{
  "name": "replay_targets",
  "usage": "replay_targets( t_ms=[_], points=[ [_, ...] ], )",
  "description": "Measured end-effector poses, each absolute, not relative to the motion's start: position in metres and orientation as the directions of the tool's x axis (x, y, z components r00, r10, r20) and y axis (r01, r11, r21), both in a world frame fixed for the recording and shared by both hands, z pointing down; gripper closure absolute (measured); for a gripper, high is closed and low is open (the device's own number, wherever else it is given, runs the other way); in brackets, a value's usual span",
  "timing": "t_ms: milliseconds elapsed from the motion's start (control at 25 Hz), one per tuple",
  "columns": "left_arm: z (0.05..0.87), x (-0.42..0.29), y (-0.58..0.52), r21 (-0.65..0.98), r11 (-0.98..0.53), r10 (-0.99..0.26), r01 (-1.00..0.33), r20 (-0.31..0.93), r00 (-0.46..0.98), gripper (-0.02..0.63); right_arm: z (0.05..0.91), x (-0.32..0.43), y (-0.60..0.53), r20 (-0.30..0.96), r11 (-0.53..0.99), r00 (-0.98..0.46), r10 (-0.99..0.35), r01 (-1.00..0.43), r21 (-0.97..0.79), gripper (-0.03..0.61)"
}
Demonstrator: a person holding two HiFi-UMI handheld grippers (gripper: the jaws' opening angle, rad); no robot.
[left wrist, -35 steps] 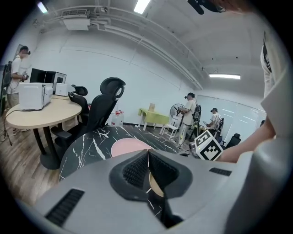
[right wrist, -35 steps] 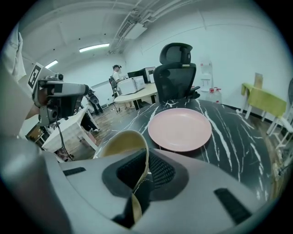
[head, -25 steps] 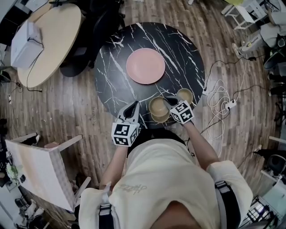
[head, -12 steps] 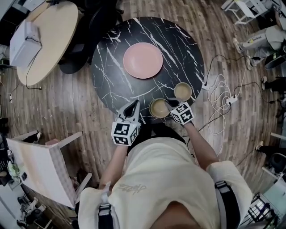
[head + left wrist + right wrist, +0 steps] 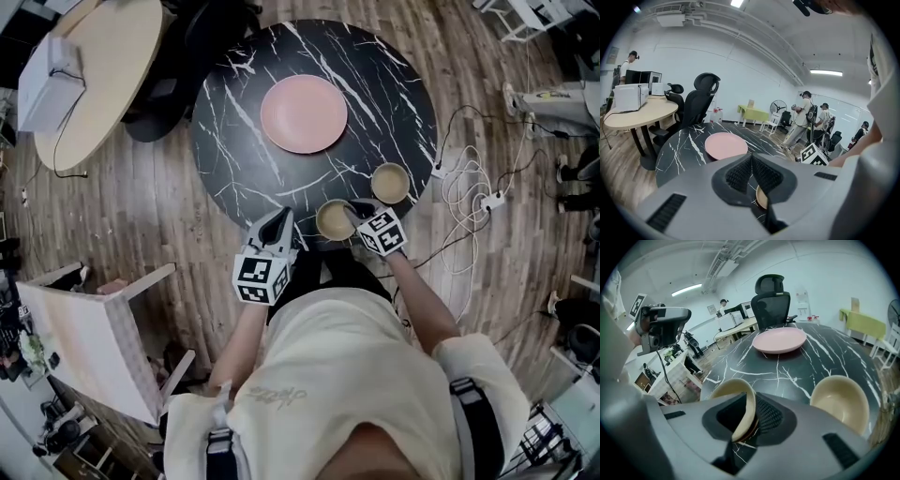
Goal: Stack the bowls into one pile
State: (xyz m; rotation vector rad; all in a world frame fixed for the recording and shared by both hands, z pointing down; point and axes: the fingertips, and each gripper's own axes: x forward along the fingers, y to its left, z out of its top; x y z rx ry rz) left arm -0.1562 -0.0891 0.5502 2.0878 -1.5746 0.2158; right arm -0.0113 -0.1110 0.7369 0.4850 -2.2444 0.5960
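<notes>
The stacking is not yet done: two smooth, beige, round bowls stand apart on the round black table point(image 5: 234, 122) with white marble veining, so no pile exists. The right tool point(image 5: 750, 416) pinches the thin rim wall of the nearer beige bowl point(image 5: 727, 386) at the table's near edge, with its ribbed black pads point(image 5: 771, 414) one inside and one outside. I cannot tell whether the bowl is lifted. The second beige bowl point(image 5: 840, 400) sits empty just to the right and a little farther off. What is left, I judge, is to set one bowl into the other. The left tool point(image 5: 751, 161) is pressed together on nothing, at the near left edge. A flat matte pink plate point(image 5: 304, 113) lies farther back.
</notes>
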Motion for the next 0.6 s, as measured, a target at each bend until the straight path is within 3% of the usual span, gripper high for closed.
replay_targets(
  t_ms=[80, 600],
  points=[
    [0.550, -0.156, -0.089, 0.302, -0.199, -0.851, -0.932, 0.418, 0.317, 0.594, 0.735, -0.011, -0.112, 0.743, 0.818, -0.648, -0.167, -0.512, -0.263, 0.486],
    [0.540, -0.145, -0.098, 0.294, -0.248, -0.852, -0.923, 0.387, 0.353, 0.594, 0.699, -0.001, -0.126, 0.700, 0.812, -0.666, -0.257, -0.541, -0.217, 0.492]
  ],
)
